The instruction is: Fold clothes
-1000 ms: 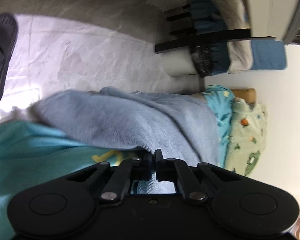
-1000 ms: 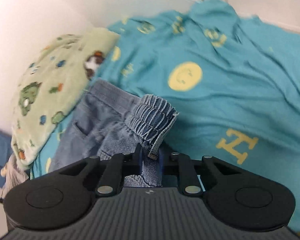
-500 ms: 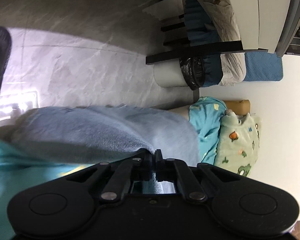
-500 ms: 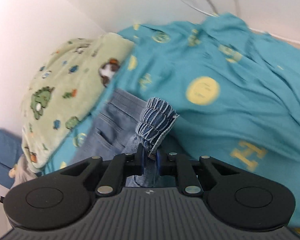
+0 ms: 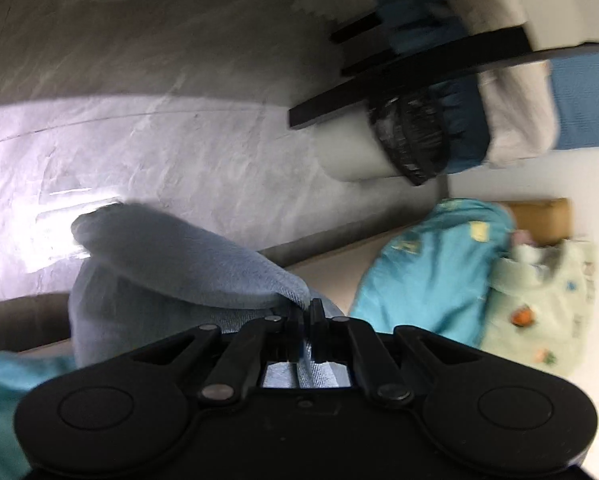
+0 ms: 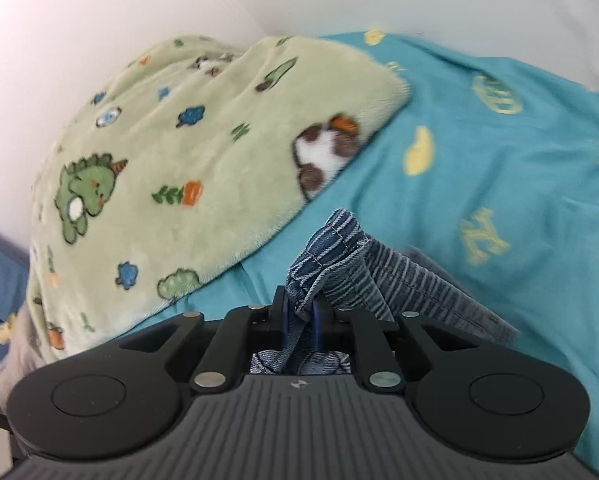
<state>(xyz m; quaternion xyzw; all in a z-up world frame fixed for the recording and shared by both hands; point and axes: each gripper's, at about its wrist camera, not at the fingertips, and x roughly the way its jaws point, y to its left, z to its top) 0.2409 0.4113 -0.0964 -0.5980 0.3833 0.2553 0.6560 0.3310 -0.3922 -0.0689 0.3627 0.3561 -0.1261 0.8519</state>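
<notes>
A pair of light blue jeans (image 5: pixel 171 264) hangs from my left gripper (image 5: pixel 308 312), which is shut on a fold of the denim, lifted over the bed's edge with the floor beyond. My right gripper (image 6: pixel 301 308) is shut on the jeans' elastic waistband (image 6: pixel 339 252), bunched up between the fingers above the teal bedsheet (image 6: pixel 479 184). The rest of the jeans is hidden below both grippers.
A green dinosaur-print blanket (image 6: pixel 171 168) lies at the head of the bed, also in the left wrist view (image 5: pixel 539 292). Beyond the bed are a grey marble floor (image 5: pixel 179 132), a white bin with a black bag (image 5: pixel 383 152) and a black-framed chair (image 5: pixel 419 68).
Both grippers have lifted the jeans off the sheet. The right view has swung toward the green blanket; the left view now shows more floor and less sheet.
</notes>
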